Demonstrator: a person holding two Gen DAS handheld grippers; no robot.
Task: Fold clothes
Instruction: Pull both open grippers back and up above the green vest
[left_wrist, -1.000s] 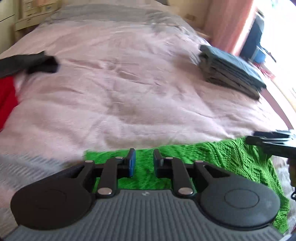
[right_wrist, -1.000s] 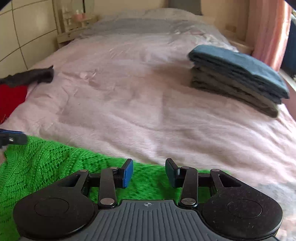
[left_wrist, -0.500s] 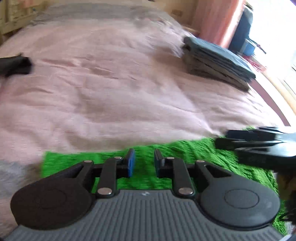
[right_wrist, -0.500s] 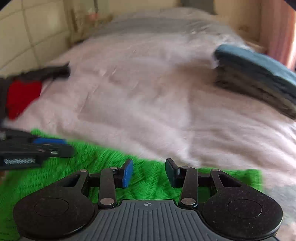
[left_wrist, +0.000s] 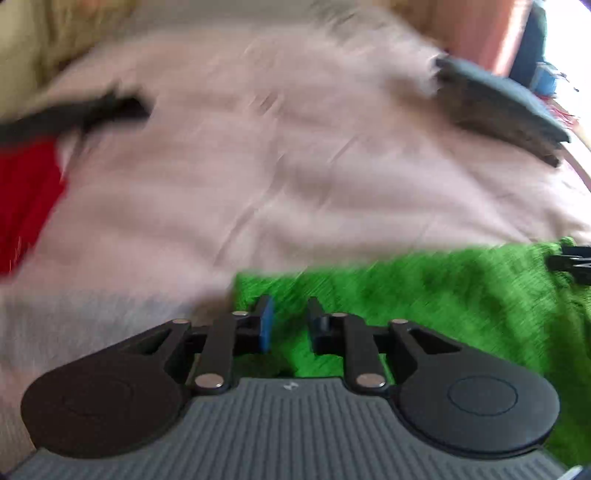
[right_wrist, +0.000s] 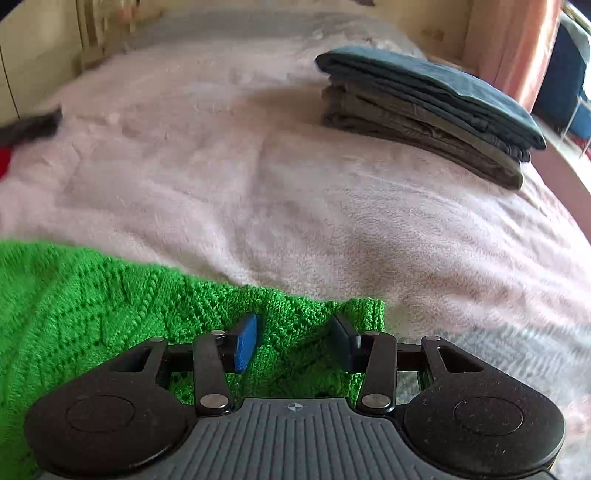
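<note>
A bright green knitted garment (left_wrist: 424, 295) lies flat on the near edge of the pink bed. My left gripper (left_wrist: 288, 321) hovers over its left edge, fingers a narrow gap apart with green knit showing between them. In the right wrist view the same green knit (right_wrist: 92, 314) fills the lower left. My right gripper (right_wrist: 295, 339) stands wide open over its right corner, nothing pinched. The right gripper's tip (left_wrist: 572, 262) also shows at the far right of the blurred left wrist view.
A stack of folded dark blue and grey clothes (right_wrist: 424, 103) sits at the back right of the pink blanket (right_wrist: 258, 184). A red garment (left_wrist: 26, 199) and a dark one (left_wrist: 74, 118) lie at the left. A pink curtain (right_wrist: 517, 44) hangs beyond.
Both grippers have swung outward over the green knit: the left now sits near its left edge, the right near its right corner. Finger gaps are unchanged. The left view has blurred.
</note>
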